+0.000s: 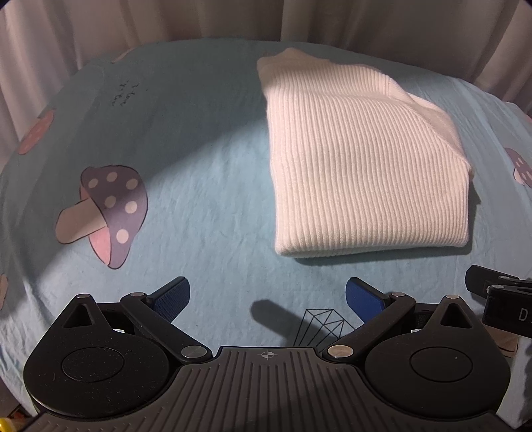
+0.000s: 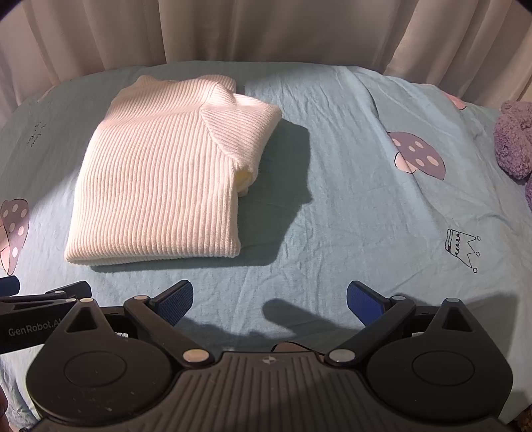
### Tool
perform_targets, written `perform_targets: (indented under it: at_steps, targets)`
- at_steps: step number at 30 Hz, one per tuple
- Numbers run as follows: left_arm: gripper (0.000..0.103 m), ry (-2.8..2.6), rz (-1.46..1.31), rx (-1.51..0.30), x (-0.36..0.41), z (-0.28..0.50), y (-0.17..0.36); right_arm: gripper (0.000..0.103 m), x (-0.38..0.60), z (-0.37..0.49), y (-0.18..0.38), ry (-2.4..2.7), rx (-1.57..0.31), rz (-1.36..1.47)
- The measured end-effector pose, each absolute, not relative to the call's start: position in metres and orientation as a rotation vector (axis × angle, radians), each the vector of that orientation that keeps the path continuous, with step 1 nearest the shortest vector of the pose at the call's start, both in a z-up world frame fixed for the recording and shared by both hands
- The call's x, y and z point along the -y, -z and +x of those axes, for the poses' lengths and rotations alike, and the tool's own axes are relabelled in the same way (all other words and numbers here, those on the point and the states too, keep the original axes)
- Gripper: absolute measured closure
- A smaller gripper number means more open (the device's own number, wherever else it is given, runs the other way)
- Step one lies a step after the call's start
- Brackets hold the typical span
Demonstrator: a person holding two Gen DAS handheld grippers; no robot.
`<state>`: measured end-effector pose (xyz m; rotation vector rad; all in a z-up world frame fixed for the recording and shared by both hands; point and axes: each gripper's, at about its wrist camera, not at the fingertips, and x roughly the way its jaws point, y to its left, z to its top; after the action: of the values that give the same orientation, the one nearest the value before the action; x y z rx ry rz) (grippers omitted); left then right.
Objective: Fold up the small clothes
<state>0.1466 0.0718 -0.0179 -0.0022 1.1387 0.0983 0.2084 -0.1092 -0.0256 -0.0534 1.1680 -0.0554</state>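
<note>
A white ribbed sweater (image 1: 359,172) lies folded into a neat rectangle on the light blue bedsheet (image 1: 206,206); in the right wrist view the sweater (image 2: 166,172) sits ahead and to the left. My left gripper (image 1: 267,299) hovers open just short of the sweater's near edge, with nothing between its blue pads (image 1: 173,297). My right gripper (image 2: 269,300) is also open and empty, over bare sheet (image 2: 332,216) to the right of the sweater. Each gripper's black body shows at the other view's edge.
The sheet carries printed mushrooms (image 1: 106,212) and a crown drawing (image 2: 462,249). A purple fluffy item (image 2: 515,139) lies at the far right. Pale curtains (image 2: 266,30) hang behind the bed.
</note>
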Motion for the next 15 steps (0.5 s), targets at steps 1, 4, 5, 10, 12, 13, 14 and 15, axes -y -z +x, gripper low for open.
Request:
perform_targets:
  at_steps: [1, 4, 5, 10, 12, 13, 14, 15]
  targets:
    - [0.001, -0.095, -0.005, -1.137, -0.0718, 0.1464, 0.0176, 0.004, 0.1097, 0.2086, 0.0252, 0.057, -1.167, -0.053]
    - [0.001, -0.088, -0.006, -1.136, -0.0713, 0.1468, 0.0174, 0.004, 0.1129, 0.2097, 0.0241, 0.056, -1.165, -0.049]
    - [0.001, -0.088, -0.007, -1.137, -0.071, 0.1469, 0.0175, 0.004, 0.1135, 0.21, 0.024, 0.056, -1.165, -0.049]
    - [0.001, -0.086, 0.01, -1.134, -0.0674, 0.1469, 0.0178, 0.004, 0.1155, 0.2111, 0.0246, 0.059, -1.165, -0.047]
    - [0.001, -0.09, 0.023, -1.133, -0.0661, 0.1471, 0.0184, 0.004, 0.1149, 0.2109, 0.0247, 0.06, -1.163, -0.047]
    - [0.001, -0.091, 0.025, -1.132, -0.066, 0.1472, 0.0187, 0.004, 0.1143, 0.2106, 0.0246, 0.06, -1.163, -0.048]
    - [0.001, -0.091, 0.023, -1.128, -0.0661, 0.1472, 0.0189, 0.004, 0.1141, 0.2107, 0.0247, 0.061, -1.162, -0.048]
    - [0.001, -0.09, 0.024, -1.124, -0.0662, 0.147, 0.0191, 0.004, 0.114, 0.2108, 0.025, 0.061, -1.161, -0.047]
